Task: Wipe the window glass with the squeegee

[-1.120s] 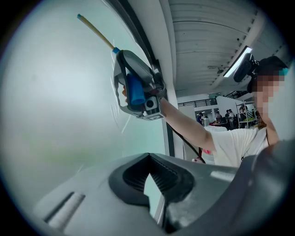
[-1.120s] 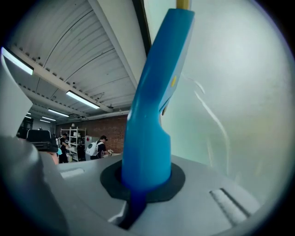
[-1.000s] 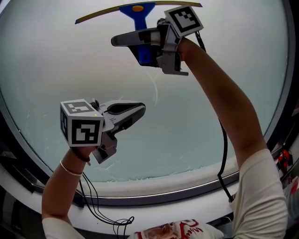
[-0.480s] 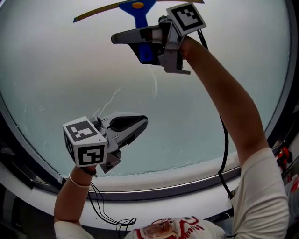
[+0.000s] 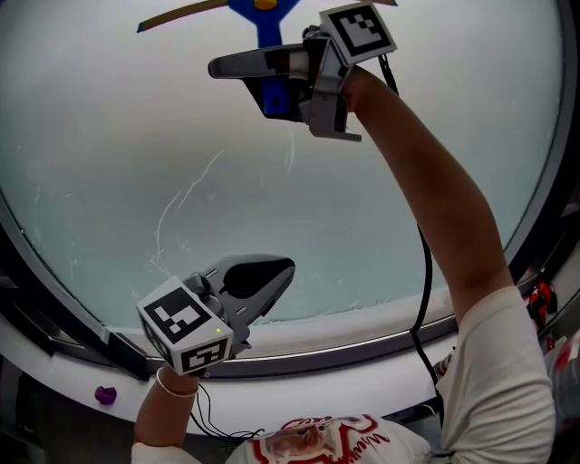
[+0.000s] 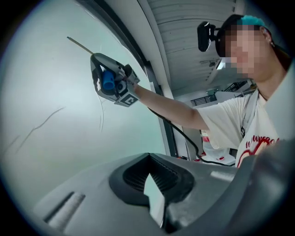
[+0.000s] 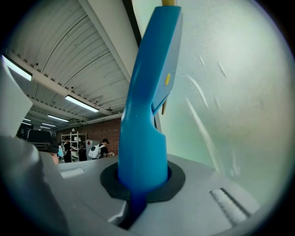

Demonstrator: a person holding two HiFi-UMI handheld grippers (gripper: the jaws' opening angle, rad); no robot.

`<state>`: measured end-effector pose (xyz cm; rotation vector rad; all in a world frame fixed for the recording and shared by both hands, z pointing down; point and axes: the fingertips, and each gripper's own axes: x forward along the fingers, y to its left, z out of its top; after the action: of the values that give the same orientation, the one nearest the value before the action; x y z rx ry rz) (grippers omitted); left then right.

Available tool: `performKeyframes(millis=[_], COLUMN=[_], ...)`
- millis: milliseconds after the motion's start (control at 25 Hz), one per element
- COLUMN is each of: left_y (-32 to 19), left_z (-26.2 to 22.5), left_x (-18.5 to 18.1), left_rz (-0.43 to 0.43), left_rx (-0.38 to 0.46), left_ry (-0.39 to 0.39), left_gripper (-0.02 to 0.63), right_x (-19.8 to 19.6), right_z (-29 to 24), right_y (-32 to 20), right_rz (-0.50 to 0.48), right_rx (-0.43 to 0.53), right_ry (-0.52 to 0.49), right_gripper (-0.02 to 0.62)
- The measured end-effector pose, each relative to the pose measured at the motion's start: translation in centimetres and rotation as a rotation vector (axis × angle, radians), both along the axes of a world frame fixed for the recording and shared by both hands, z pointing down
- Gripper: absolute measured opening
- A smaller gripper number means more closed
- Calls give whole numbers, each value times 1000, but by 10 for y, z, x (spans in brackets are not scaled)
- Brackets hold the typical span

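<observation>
L gripper (image 5: 283, 275) nearest, low, just above window's bottom frame (image 5: 362, 349); jaws together, nothing btwn them. Higher & farther, arm stretched up, R gripper (image 5: 237, 68) clamps squeegee (image 5: 265, 25) by its blue handle. Blade lies along window glass (image 5: 91, 127) near top; thin streaks on glass below.

The left tongs (image 5: 283, 275) have sunk toward the window glass's (image 5: 381, 236) lower edge, while the squeegee (image 5: 269, 32) edged upward.

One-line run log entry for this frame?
right tongs: shut on squeegee | blade: near top of window glass | left tongs: shut, empty, held low | streaks: thin, on glass
</observation>
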<state>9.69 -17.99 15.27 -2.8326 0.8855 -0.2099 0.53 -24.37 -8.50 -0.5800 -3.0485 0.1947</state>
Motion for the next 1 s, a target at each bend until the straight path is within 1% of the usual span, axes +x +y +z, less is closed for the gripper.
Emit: performKeyframes(millis=[120, 200, 280, 440, 760, 880, 1000], left_y=[3, 4, 1, 1, 19, 29, 30], left_z=[1, 1, -2, -15, -37, -43, -29], left_x=[3, 1, -1, -1, 5, 11, 8], left_rz=[-35, -54, -61, -38, 0, 44, 62], left_rx=[14, 17, 0, -14, -5, -13, -30], left_ry=[-35, -42, -17, 54, 101, 129, 153], left_gripper=[1, 1, 1, 1, 1, 1, 1], right_x=[0, 0, 1, 0, 1, 0, -3], right_z=[-2, -2, -3, -3, -4, -4, 15], right_y=[-1, -2, -2, 1, 5, 4, 1], right_rz=[0, 0, 3, 2, 5, 0, -10], right_rx=[-11, -10, -6, 0, -3, -11, -17], right_ry=[-11, -18, -24, -29, -37, -43, -35], right_gripper=[26, 26, 26, 26, 26, 26, 28])
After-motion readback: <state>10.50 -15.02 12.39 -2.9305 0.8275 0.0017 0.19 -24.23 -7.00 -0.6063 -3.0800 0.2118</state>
